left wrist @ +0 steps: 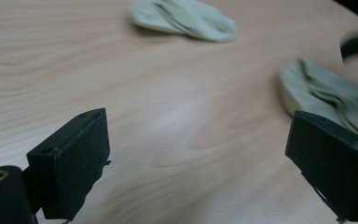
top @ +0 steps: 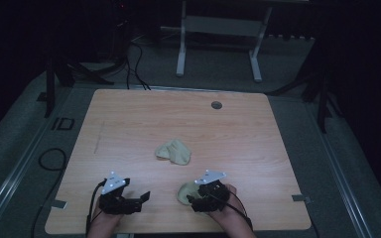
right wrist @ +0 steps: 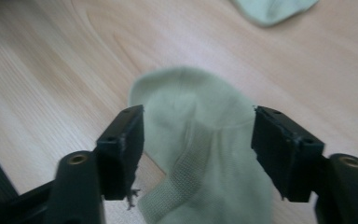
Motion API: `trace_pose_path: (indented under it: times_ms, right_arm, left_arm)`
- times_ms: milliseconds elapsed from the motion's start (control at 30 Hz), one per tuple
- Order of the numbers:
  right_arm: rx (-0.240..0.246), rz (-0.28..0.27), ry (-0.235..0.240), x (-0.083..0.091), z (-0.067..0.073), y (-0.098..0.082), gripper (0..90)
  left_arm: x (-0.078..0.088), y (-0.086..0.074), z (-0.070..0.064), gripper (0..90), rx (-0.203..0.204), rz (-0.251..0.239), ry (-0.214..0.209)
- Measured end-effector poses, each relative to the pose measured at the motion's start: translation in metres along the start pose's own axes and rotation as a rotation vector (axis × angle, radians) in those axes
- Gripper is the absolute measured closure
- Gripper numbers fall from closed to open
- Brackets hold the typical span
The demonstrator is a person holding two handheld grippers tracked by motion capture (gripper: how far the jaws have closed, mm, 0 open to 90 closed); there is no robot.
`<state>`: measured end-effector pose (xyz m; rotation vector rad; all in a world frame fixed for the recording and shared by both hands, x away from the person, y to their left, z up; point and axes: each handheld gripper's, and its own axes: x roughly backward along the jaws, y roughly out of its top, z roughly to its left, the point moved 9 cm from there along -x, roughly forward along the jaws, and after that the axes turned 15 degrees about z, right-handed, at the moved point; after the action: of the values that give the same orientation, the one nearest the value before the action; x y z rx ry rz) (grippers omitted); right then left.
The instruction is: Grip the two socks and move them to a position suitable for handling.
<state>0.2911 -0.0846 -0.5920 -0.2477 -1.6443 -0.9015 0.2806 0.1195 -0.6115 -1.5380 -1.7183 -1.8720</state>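
Observation:
Two pale green socks lie on the wooden table. One crumpled sock rests near the middle, also at the top of the left gripper view. The other sock lies near the front edge, under my right gripper. In the right gripper view this sock lies flat between the jaws, and the right gripper stands open with its pads on either side of the cloth. My left gripper is open over bare wood, with the near sock just beyond its right-hand jaw.
A round grey grommet sits in the tabletop near the far edge. Beyond the table stand a white frame and dark floor cables. The table's front edge is close behind both hands.

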Motion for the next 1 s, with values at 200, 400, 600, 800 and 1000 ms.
trace_pose_path:
  times_ms: [200,400,600,800,1000]
  right_arm:
    - [-0.009,-0.017,-0.003,0.015,-0.002,-0.007,39.2]
    - [0.012,0.025,0.012,0.008,0.000,-0.020,53.5]
    - [0.054,0.057,0.015,-0.001,0.009,-0.026,56.8]
    - [0.066,0.063,0.012,-0.008,0.017,-0.028,52.7]
    - [0.082,0.099,0.028,-0.017,0.022,-0.033,57.5]
  left_arm:
    - [-0.010,0.011,-0.034,14.7,-0.121,0.040,0.017]
    - [-0.013,0.023,-0.057,51.7,-0.302,0.034,-0.023]
    - [-0.031,0.031,-0.079,79.6,-0.471,0.086,0.012]
    - [-0.053,0.035,-0.081,89.1,-0.533,0.141,0.034]
    - [-0.068,0.031,-0.074,89.2,-0.543,0.198,0.047]
